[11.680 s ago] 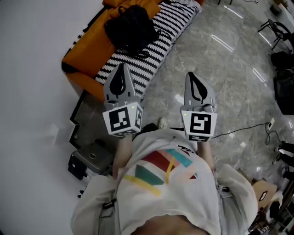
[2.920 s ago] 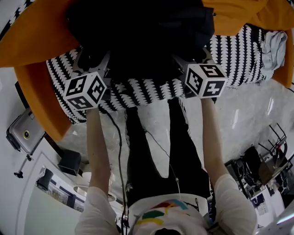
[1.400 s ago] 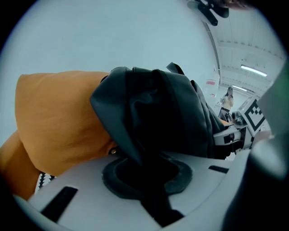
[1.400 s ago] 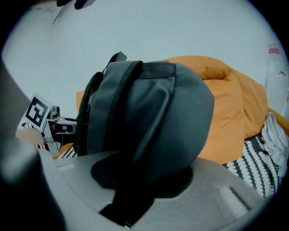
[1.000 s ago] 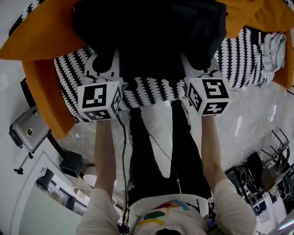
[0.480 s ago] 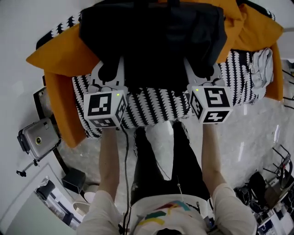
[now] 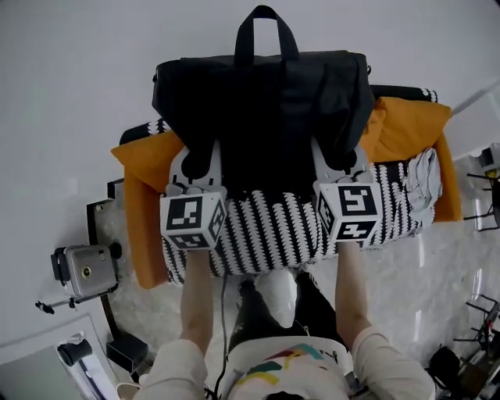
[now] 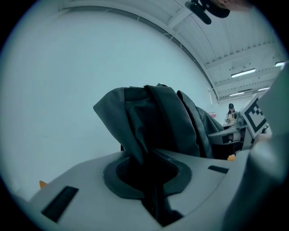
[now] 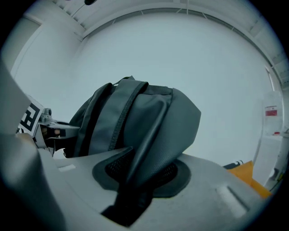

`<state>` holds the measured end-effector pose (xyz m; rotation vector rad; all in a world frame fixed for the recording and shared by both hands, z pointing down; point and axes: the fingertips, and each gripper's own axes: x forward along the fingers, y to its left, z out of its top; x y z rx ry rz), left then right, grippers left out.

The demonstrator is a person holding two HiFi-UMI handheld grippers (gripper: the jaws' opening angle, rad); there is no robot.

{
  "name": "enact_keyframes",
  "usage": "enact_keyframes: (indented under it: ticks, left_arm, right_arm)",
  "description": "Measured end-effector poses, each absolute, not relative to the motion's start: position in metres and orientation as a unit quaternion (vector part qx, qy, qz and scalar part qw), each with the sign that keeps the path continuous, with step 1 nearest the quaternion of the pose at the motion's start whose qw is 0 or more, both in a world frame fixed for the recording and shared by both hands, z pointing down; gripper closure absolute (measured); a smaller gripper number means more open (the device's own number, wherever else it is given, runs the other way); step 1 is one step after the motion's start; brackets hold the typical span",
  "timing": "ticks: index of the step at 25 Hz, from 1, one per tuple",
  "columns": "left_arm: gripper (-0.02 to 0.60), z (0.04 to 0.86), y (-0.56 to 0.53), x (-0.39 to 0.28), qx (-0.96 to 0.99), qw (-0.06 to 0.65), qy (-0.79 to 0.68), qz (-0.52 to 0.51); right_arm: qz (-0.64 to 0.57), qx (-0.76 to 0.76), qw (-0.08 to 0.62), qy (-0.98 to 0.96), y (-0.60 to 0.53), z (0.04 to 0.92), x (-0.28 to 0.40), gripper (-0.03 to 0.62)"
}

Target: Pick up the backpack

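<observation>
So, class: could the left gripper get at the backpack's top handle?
Probably not: the left gripper is shut on a strap of the backpack, holding it up. The top handle stands clear, but it must let go first.

Bright, even light; fisheye corners go dark, and the backpack (image 7: 266, 101) reads near-black.

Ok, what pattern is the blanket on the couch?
Black-and-white zigzag stripes. The blanket shows best in the head view, draped over the orange couch.
</observation>
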<state>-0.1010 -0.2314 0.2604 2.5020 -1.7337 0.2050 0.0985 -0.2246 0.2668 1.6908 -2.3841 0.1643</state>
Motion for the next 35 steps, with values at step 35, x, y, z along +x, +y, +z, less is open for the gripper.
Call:
enact_keyframes:
  ticks: [35]
  left_arm:
    - [0.523, 0.075, -0.059, -0.039, 0.778, -0.068, -0.625, -0.007]
  right_arm:
    - [-0.079, 0.578, 0.025, -0.812, -0.062, 0.08, 0.164, 0.479]
